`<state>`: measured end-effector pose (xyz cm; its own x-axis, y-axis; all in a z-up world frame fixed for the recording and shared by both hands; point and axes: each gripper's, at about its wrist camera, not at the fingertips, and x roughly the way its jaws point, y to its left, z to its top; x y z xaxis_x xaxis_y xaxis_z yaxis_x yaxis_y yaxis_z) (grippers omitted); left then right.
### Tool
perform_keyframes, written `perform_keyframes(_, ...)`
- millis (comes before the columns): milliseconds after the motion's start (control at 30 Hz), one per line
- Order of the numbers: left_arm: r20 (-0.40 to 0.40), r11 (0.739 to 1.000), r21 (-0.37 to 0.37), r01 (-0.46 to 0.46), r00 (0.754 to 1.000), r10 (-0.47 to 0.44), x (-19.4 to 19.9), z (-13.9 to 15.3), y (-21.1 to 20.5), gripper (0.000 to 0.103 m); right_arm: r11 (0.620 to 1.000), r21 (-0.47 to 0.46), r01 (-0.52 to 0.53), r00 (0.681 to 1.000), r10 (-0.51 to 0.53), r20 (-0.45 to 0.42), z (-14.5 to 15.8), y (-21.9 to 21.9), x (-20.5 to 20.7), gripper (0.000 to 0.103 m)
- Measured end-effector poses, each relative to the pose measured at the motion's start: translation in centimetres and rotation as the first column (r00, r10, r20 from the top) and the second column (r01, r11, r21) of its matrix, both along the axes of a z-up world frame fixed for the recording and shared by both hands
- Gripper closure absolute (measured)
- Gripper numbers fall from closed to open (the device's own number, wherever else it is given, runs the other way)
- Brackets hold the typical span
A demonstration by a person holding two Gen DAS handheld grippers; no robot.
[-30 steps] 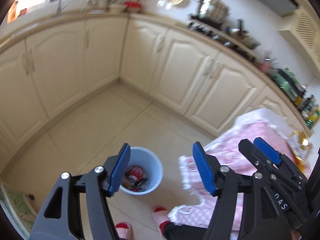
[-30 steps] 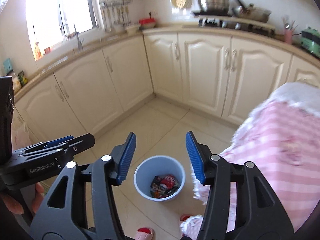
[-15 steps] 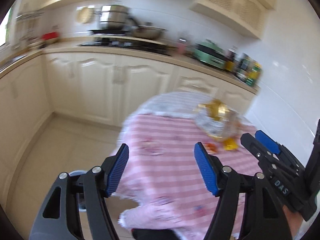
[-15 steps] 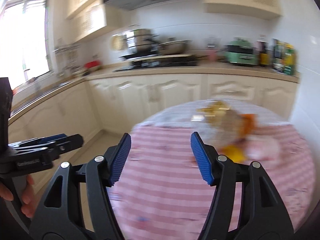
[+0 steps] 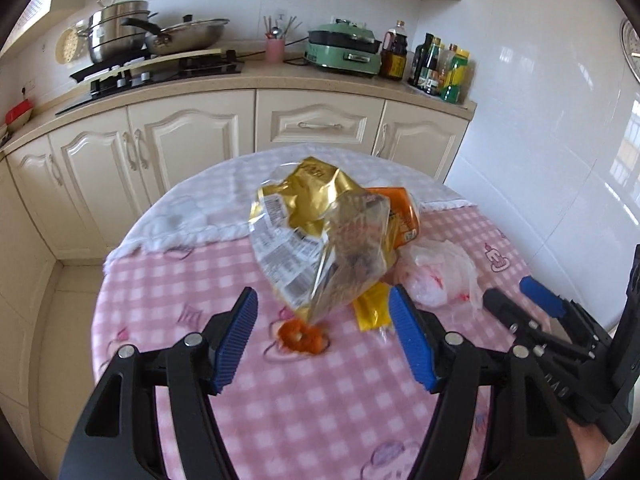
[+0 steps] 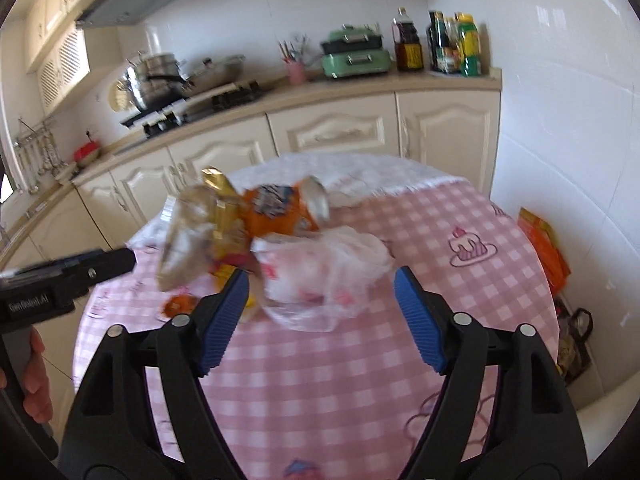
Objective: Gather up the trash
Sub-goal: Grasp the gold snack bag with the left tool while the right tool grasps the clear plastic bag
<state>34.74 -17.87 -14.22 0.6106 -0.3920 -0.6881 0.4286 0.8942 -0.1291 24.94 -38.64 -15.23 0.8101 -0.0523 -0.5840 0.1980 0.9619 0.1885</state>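
the trash sits in a loose heap near the middle of the round table (image 5: 168,360) with the pink checked cloth, in the centre of both wrist views: a crinkled gold snack bag (image 5: 304,200) with a clear film bag (image 5: 352,256) leaning against it, an orange packet (image 5: 404,216) behind, a small yellow wrapper (image 5: 372,308) and a bit of orange peel (image 5: 298,336) at the front, and a crumpled white plastic bag (image 6: 324,276) on the right side of the heap. the left gripper (image 5: 324,340) hangs short of the peel with its jaws apart and nothing between them; the right gripper (image 6: 320,316) lines up on the white bag, and its jaws have just been opening — the bag shows in the gap, but the pads do not press on it. all of this looks very light, soft and springy, with slick film that could slide out of a shallow pinch. the white bag should take best at a bunched fold near its top, the foil bag at its crimped upper edge — a bite on a puffed middle would likely slip. the peel is small and low against the cloth, so the pads may catch fabric with it.
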Motion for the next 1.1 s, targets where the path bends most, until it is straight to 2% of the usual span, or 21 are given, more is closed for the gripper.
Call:
perform_keyframes(233, -0.013, 0.999, 0.032, 0.011, 1.0, -0.011, 3.3, -1.3, -2.5, 0.037, 0.999, 0.027, -0.031, 0.998, 0.032, -0.058, -1.7, -0.4, 2.9, 0.025)
perform_keyframes(300, -0.033, 1.0, 0.017, 0.026, 0.999, -0.025, 4.0, -1.6, -2.7, 0.056, 0.999, 0.034, -0.037, 0.997, 0.039, -0.065, -1.7, -0.3, 3.6, 0.021)
perform_keyframes(333, -0.051, 0.999, 0.014, 0.035, 0.998, -0.034, 4.3, -1.9, -2.8, 0.076, 0.999, 0.035, -0.037, 0.997, 0.039, -0.071, -1.7, -0.3, 3.8, 0.02)
perform_keyframes(367, -0.062, 0.999, 0.015, 0.039, 0.997, -0.038, 4.5, -2.1, -2.9, 0.09, 0.999, 0.034, -0.039, 0.996, 0.041, -0.08, -1.7, -0.2, 4.2, 0.018)
perform_keyframes(467, -0.052, 0.999, 0.007, 0.049, 0.997, -0.049, 4.3, -2.3, -2.7, 0.099, 0.999, 0.024, -0.033, 0.994, 0.035, -0.101, -2.0, -0.1, 5.4, 0.018)
perform_keyframes(600, -0.017, 0.998, -0.004, 0.063, 0.998, -0.063, 3.3, -1.9, -2.1, 0.101, 0.998, 0.057, -0.03, 0.988, 0.038, -0.152, -3.0, -0.4, 7.0, 0.017)
perform_keyframes(667, -0.002, 0.998, -0.002, 0.065, 0.998, -0.065, 2.8, -1.6, -1.8, 0.101, 0.997, 0.074, -0.034, 0.988, 0.045, -0.148, -3.1, -0.6, 7.1, 0.017)
perform_keyframes(833, 0.027, 0.995, -0.068, 0.074, 0.997, -0.072, 1.3, 0.1, -0.1, 0.101, 0.997, 0.063, -0.044, 0.99, 0.052, -0.13, -2.7, -0.5, 6.3, 0.036)
perform_keyframes(867, 0.033, 0.994, -0.076, 0.074, 0.997, -0.071, 1.1, 0.4, 0.3, 0.101, 0.997, 0.055, -0.045, 0.991, 0.051, -0.122, -2.4, -0.3, 6.0, 0.044)
perform_keyframes(933, 0.048, 0.993, -0.099, 0.071, 0.997, -0.067, 0.4, 1.2, 1.2, 0.101, 0.999, 0.038, -0.037, 0.993, 0.041, -0.108, -1.9, 0.0, 5.3, 0.05)
perform_keyframes(967, 0.054, 0.991, -0.111, 0.071, 0.996, -0.065, 0.0, 1.5, 1.7, 0.101, 0.999, 0.035, -0.032, 0.995, 0.035, -0.094, -1.4, 0.2, 4.8, 0.058)
perform_keyframes(1100, 0.085, 0.987, -0.15, 0.06, 0.995, -0.048, -1.5, 3.0, 4.1, 0.101, 1.0, 0.003, -0.016, 0.999, 0.016, -0.041, 0.5, 1.2, 3.3, 0.064)
